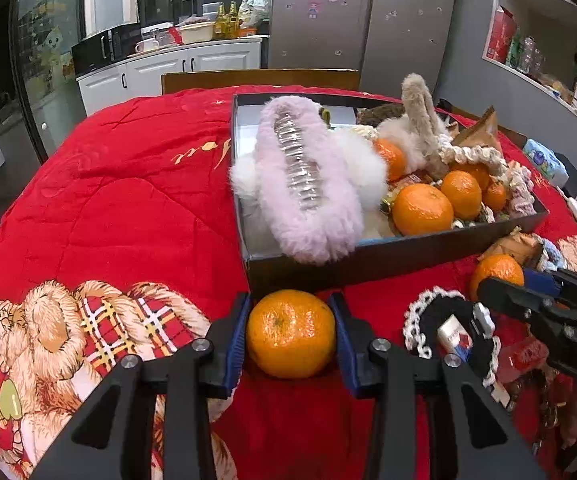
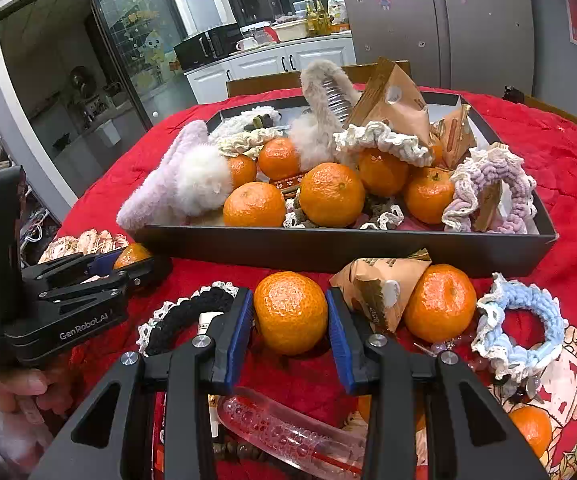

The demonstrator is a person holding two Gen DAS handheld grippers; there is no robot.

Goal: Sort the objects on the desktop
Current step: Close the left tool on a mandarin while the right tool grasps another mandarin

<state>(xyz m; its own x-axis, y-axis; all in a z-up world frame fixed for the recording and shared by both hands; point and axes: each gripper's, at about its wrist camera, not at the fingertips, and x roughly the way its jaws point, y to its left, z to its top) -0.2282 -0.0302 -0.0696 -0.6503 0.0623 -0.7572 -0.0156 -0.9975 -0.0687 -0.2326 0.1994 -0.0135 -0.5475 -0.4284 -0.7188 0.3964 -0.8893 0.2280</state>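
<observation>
Currently left gripper point(image 1: 291, 334) and right gripper point(image 2: 291, 314) are each bracketing a separate mandarin at lower centre of frame, blue pads flanking; firm pinching cannot be confirmed, black box point(image 2: 344, 246) sitting behind

Black claw point(image 2: 290, 312), blue pads point(image 2: 240, 330), apparently silver screws.

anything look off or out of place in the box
Yes: the pink furry clip lies across the box's near edge, its end hanging over the wall, and a beige clip stands on end among the tangerines.
</observation>
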